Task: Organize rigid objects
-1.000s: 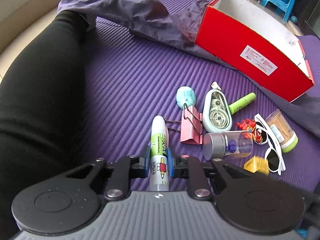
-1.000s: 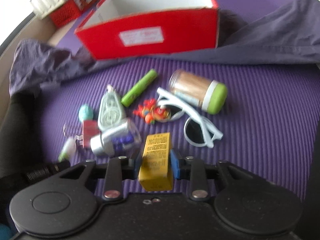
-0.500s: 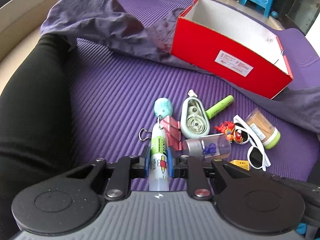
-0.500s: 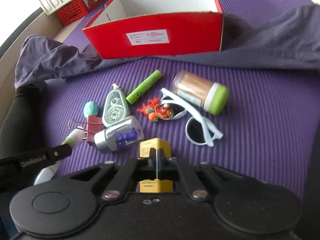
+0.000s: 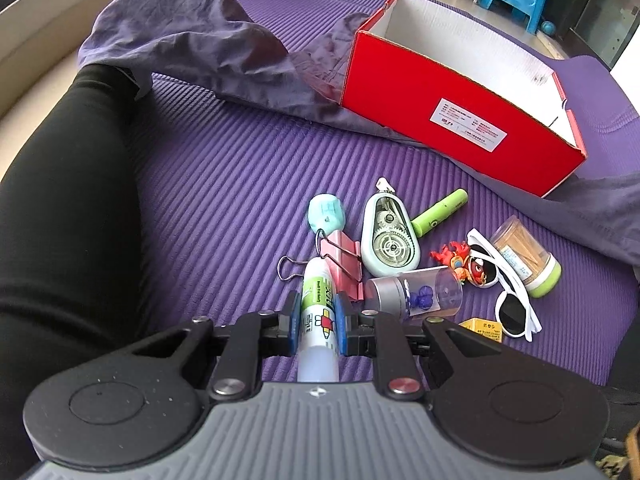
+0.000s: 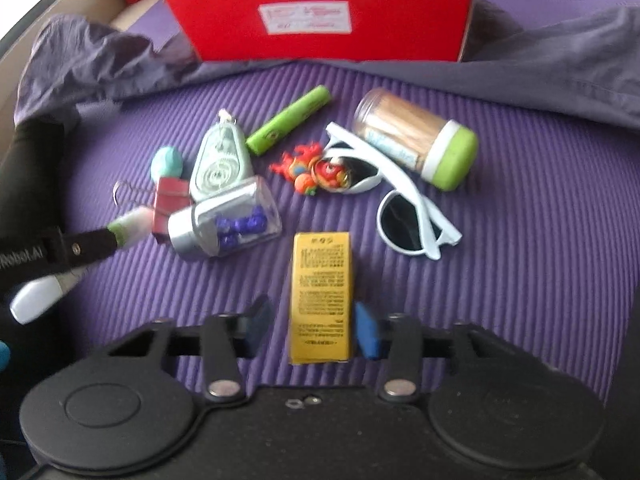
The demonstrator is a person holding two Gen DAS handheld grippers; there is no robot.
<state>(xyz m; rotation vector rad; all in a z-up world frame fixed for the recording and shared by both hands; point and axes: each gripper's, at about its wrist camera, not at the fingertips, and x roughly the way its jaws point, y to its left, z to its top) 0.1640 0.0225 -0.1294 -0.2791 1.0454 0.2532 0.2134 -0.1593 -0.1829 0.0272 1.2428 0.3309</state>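
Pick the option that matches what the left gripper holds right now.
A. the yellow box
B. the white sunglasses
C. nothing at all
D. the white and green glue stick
D. In the left wrist view the left gripper has its blue pads pressed against both sides of the glue stick; the yellow box lies on the mat between the open fingers of the right gripper.

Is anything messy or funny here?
Yes. A purple cloth lies crumpled on the mat, tucked under the red box. The sunglasses lie upside down, one lens over the orange toy.
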